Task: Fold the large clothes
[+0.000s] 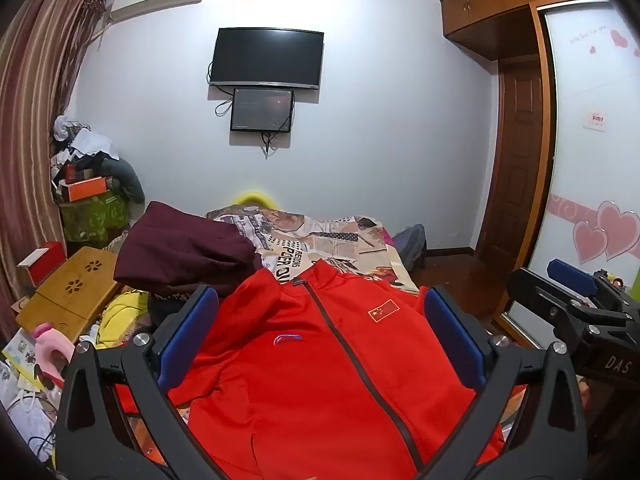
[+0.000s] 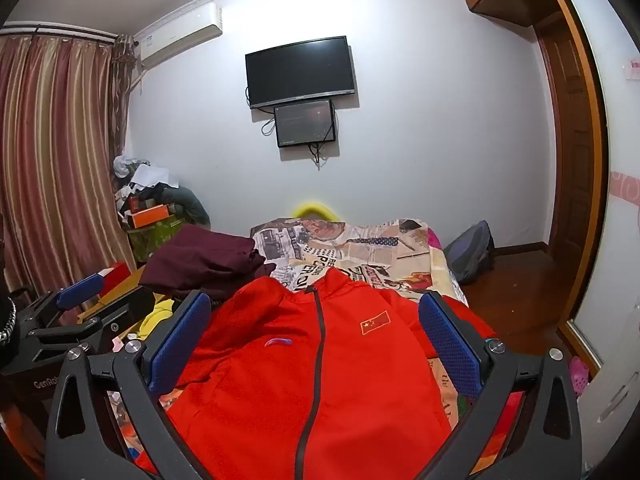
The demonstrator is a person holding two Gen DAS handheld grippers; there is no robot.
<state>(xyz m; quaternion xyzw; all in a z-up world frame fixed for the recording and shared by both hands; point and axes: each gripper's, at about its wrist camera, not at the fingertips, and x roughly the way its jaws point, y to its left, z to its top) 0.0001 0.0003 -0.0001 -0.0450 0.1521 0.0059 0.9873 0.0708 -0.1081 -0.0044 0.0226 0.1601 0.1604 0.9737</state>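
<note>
Red fleece zip jacket, one, flat on bed; one folded maroon garment; left gripper and right gripper both gape empty.

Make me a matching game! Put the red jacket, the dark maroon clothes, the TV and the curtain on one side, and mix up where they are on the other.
Things:
1. red jacket
2. dark maroon clothes
3. TV
4. striped curtain

Places:
A. high on the white wall
B. hanging at the far left of the room
C. spread flat on the bed, zipped up, nearest the camera
D. piled on the bed behind the jacket, to its left

Pairs: 1-C, 2-D, 3-A, 4-B
</note>
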